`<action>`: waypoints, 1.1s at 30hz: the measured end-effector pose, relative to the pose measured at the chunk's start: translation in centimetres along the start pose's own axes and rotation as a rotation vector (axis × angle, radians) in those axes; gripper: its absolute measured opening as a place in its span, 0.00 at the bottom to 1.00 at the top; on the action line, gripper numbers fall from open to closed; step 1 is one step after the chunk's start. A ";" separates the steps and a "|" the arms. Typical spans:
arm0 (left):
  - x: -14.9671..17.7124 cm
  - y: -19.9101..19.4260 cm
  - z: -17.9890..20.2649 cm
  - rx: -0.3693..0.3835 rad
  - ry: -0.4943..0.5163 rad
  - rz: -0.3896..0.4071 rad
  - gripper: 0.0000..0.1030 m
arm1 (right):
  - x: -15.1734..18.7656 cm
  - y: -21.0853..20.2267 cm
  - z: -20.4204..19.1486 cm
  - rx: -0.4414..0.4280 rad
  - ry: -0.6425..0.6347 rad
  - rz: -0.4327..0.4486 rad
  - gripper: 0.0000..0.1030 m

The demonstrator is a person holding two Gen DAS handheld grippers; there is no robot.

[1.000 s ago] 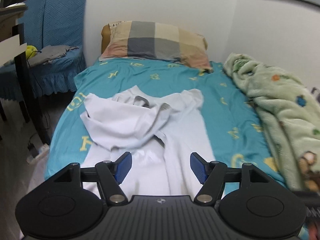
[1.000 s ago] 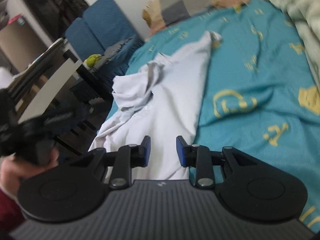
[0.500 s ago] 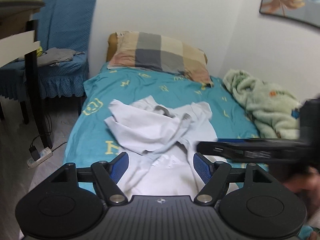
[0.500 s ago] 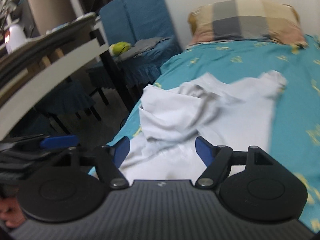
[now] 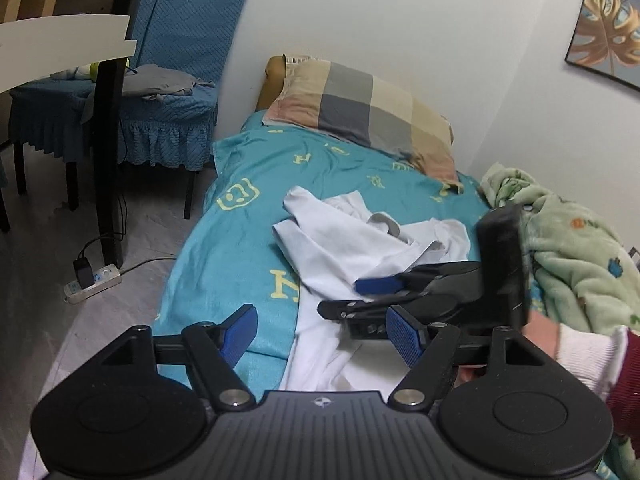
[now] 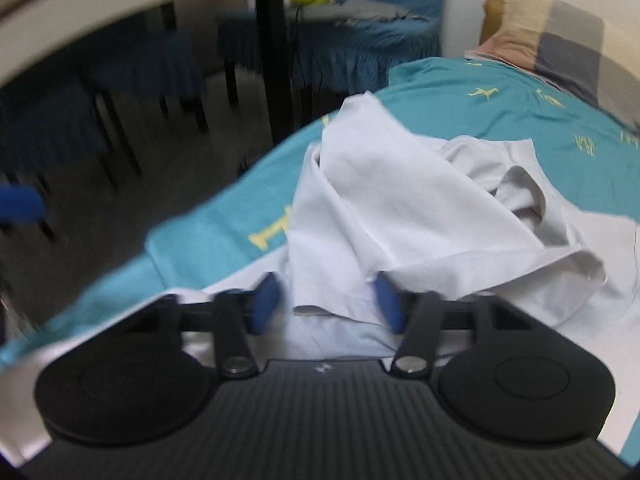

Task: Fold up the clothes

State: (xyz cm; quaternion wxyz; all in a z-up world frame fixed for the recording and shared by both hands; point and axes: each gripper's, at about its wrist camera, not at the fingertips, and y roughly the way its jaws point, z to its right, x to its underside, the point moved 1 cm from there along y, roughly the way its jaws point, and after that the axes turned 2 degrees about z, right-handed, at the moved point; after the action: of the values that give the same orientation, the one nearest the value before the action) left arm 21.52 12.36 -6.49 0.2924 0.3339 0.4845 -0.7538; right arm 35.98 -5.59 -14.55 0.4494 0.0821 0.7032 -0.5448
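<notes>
A crumpled white cotton shirt (image 5: pixel 340 248) lies on the teal bedsheet (image 5: pixel 240 240). Both the left hand-held gripper (image 5: pixel 320 330) and right hand-held gripper (image 6: pixel 326 300) gape wide, blue ribbed pads empty.

White walls w/ leaf picture (image 5: pixel 606 26), grey floor (image 5: pixel 48 248), blue chairs (image 5: pixel 168 80) beside teal bed (image 5: pixel 248 232).

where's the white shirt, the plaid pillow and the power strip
white shirt (image 5: pixel 332 248), left wrist view, folded-over upper panel
plaid pillow (image 5: pixel 368 108), left wrist view, grey middle square
power strip (image 5: pixel 94 283), left wrist view, white body on floor
</notes>
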 end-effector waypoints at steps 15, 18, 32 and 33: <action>1.2 1.3 2.6 0.029 0.046 -0.036 0.73 | -11.9 -2.8 8.2 0.045 0.348 0.244 0.06; 1.7 2.1 2.9 0.028 0.062 -0.056 0.73 | -10.4 -2.8 11.8 0.105 0.471 0.283 0.06; 3.7 6.6 3.2 -0.013 0.120 -0.169 0.73 | 0.6 1.6 20.9 0.203 0.787 0.234 0.08; 3.8 6.8 3.2 -0.014 0.120 -0.173 0.73 | 0.6 0.8 20.5 0.193 0.780 0.241 0.09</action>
State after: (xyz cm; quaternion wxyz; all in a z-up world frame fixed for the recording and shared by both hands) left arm 23.72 6.56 -12.10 0.1991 0.3332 0.5333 -0.7516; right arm 47.29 -22.74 -15.57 0.2004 0.4057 0.7518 -0.4797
